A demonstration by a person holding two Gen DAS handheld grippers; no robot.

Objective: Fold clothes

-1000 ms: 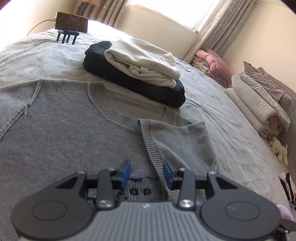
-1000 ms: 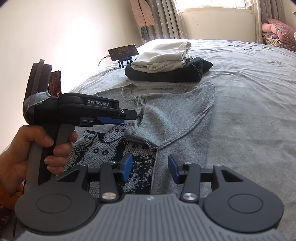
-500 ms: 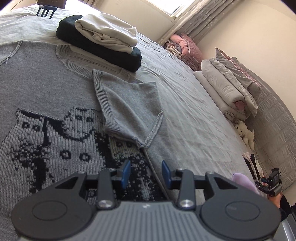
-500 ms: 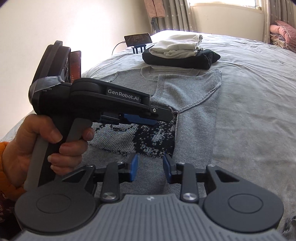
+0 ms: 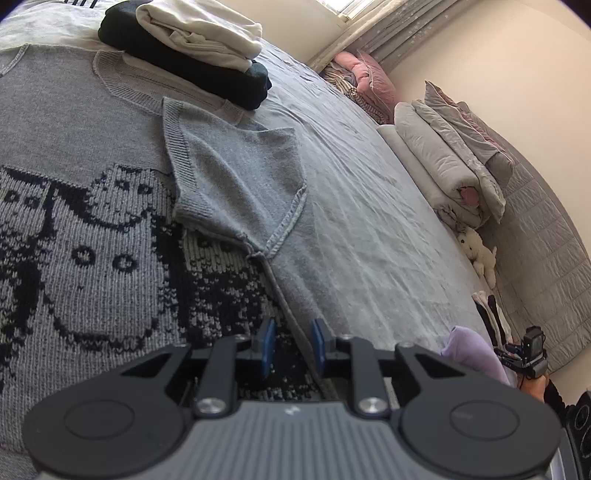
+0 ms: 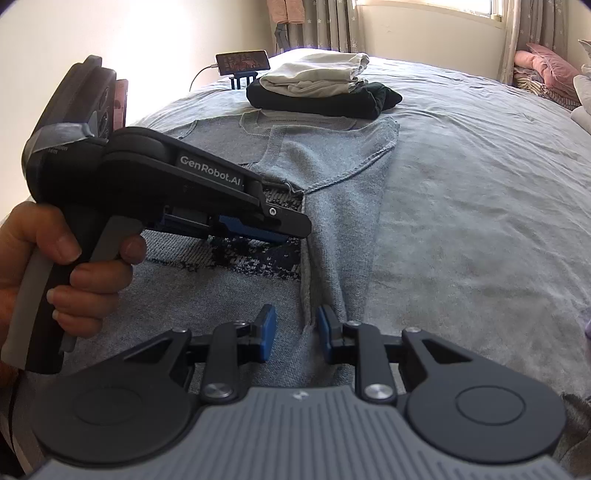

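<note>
Right wrist view: my right gripper (image 6: 293,334) and left gripper (image 5: 291,349), both released, straddle the sweater (image 6: 332,206) side seam at 12 o'clock; I judge pinching it comes next.

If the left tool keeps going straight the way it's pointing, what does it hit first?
Most likely the grey sweater: the left tool is open and angled down over its side edge, where the folded-in sleeve lies further ahead. How high it sits above the knit is unclear.

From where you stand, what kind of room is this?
Most likely a bedroom. A grey sweater lies spread on a wide bed, folded quilts are piled along the wall, and curtains hang beside a sunny window.
</note>
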